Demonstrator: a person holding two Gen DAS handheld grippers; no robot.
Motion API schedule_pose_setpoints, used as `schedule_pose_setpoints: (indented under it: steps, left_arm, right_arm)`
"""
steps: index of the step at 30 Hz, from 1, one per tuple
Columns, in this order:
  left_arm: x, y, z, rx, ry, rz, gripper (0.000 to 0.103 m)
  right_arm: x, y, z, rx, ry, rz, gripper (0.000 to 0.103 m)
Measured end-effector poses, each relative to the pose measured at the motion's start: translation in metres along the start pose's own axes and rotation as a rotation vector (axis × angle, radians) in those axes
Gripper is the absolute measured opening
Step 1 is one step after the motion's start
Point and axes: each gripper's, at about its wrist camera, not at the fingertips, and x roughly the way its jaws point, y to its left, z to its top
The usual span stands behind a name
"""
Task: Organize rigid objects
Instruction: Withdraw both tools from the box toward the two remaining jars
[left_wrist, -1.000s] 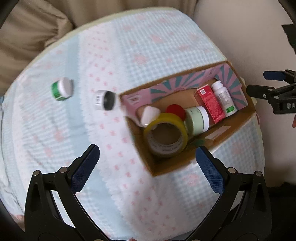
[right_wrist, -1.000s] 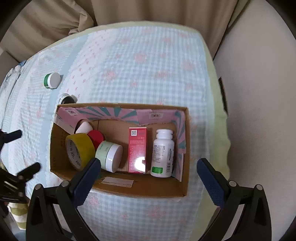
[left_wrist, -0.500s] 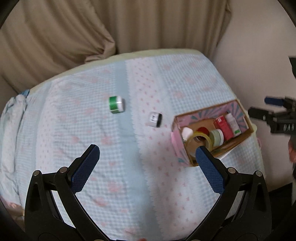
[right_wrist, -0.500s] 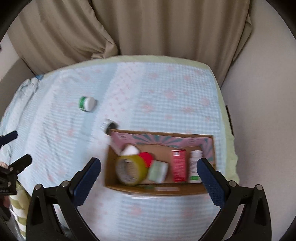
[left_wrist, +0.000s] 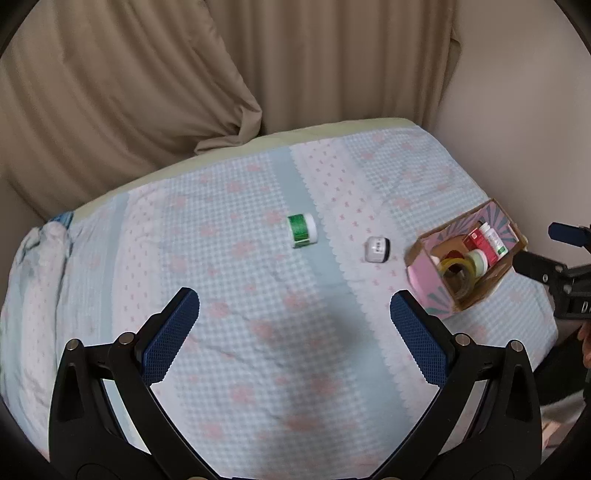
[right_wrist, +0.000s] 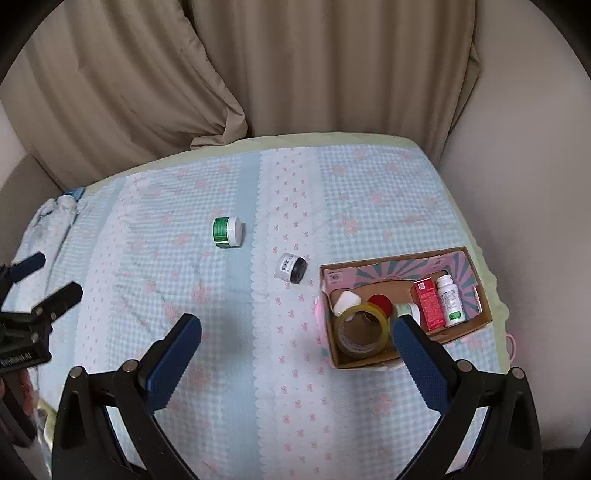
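Note:
A green-and-white jar (left_wrist: 302, 230) (right_wrist: 226, 231) and a small white-and-black jar (left_wrist: 377, 249) (right_wrist: 291, 268) lie on their sides on the checked blue-and-pink bedcover. A cardboard box (left_wrist: 491, 280) (right_wrist: 480, 295) at the right holds a yellow tape roll (right_wrist: 362, 330), a red box (right_wrist: 427, 304), a white bottle (right_wrist: 449, 301) and other small items. My left gripper (left_wrist: 295, 332) is open and empty, held high above the cover. My right gripper (right_wrist: 295, 349) is open and empty, near the box.
Beige curtains (right_wrist: 258, 74) hang behind the bed. A wall (right_wrist: 517, 184) runs along the right side. A bundled cloth (left_wrist: 40, 251) lies at the bed's left edge. The bed's right edge drops off just past the box.
Both grippers have pulled up and back from the box, so more of the bed shows. The two jars and the box have not moved.

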Motion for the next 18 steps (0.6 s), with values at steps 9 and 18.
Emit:
schedule_pose_setpoints:
  steps: [9, 18]
  left_arm:
    - [0.061, 0.058, 0.020, -0.002, 0.045, -0.070, 0.103]
    - [0.175, 0.054, 0.056, -0.016, 0.117, -0.111, 0.103]
  right_arm:
    - [0.037, 0.059, -0.005, 0.078, -0.016, -0.052, 0.103]
    - [0.122, 0.072, -0.002, 0.142, -0.024, -0.079, 0.103]
